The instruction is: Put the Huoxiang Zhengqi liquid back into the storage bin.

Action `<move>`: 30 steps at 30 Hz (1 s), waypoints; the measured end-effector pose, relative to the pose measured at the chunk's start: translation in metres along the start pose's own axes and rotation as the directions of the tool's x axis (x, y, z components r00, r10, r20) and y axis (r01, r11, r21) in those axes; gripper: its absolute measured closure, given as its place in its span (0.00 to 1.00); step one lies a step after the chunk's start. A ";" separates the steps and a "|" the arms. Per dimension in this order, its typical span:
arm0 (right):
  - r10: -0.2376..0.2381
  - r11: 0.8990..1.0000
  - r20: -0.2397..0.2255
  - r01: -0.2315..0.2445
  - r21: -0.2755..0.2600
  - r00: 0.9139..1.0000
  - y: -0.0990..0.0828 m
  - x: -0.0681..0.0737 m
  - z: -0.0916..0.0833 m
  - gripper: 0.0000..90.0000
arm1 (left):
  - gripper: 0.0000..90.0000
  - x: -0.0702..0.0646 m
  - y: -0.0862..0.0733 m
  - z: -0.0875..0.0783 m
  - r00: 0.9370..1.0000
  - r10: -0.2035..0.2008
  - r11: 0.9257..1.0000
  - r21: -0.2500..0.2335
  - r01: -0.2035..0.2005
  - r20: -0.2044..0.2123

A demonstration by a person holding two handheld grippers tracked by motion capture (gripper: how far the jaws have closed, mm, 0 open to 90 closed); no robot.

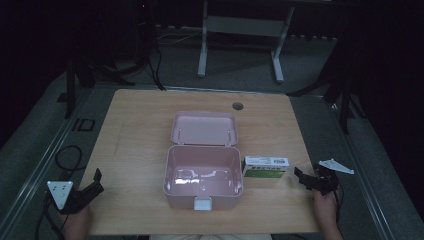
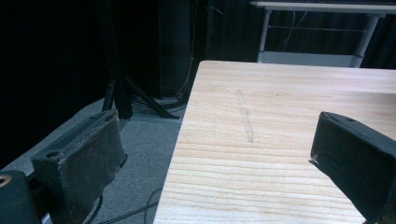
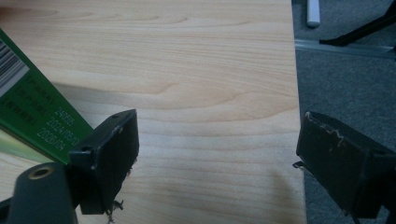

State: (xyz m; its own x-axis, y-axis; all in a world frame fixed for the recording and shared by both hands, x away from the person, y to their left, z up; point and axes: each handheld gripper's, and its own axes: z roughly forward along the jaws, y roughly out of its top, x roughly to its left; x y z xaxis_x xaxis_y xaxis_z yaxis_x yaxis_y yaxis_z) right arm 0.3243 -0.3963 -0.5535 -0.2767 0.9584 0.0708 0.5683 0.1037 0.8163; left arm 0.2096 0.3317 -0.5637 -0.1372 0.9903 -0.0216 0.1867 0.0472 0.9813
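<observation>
Plainly, the work stands at its reach stage: the pink case [image 1: 202, 177] sits open at the table's [image 1: 140, 130] middle, lid [image 1: 204, 128] laid back toward 12 o'clock, its tub looking bare inside, and the carton [image 1: 265, 166] lies on the wood just beside the case's wall at 3 o'clock, apart from it by a narrow gap as far as the high view tells. The right gripper [image 1: 303, 178] hovers near the carton's far end, at about 4 o'clock from the case, jaws spread wide and holding nothing; in the right gripper view the green, barcoded end of the carton [image 3: 32, 112] shows just past the one jaw, not yet between the two, with bare wood in the gap. The left gripper [image 1: 92, 186] rests at the table's 8 o'clock corner, well apart from the case, its jaws also wide apart over bare wood in the left gripper view, and it seems idle. I judge the step in hand to be the approach to the carton, with packing it into the case as the likely aim. The next move calls for sliding the right gripper toward 9 o'clock until the carton's narrow sides sit between the jaws, closing squarely, then lifting clear of the case's rim before lowering it in.
</observation>
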 end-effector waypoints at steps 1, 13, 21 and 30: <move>0.000 1.000 0.000 0.000 0.000 1.000 0.000 0.000 0.000 0.14 | 0.03 0.000 0.000 0.000 1.000 0.002 1.000 0.000 -0.002 -0.002; -0.018 0.985 -0.153 0.044 0.167 0.988 0.014 -0.005 0.013 0.12 | 0.03 0.000 0.000 -0.001 1.000 0.003 1.000 0.001 -0.003 -0.008; -0.120 0.951 -0.179 0.165 0.263 0.977 0.023 0.000 0.011 0.12 | 0.03 0.000 0.000 -0.001 1.000 0.001 1.000 0.000 -0.001 -0.003; -0.242 0.859 -0.251 0.328 0.394 0.937 0.030 0.009 0.006 0.12 | 0.03 0.000 0.000 -0.001 1.000 -0.001 1.000 0.002 0.001 0.002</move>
State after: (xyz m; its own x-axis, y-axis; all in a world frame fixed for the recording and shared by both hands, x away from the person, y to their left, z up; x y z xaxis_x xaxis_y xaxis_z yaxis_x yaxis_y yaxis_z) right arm 0.3435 -0.3830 -0.5324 -0.5916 0.8061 0.0124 0.7025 0.5078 0.4987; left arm 0.2090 0.3319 -0.5636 -0.1350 0.9906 -0.0225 0.1883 0.0480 0.9809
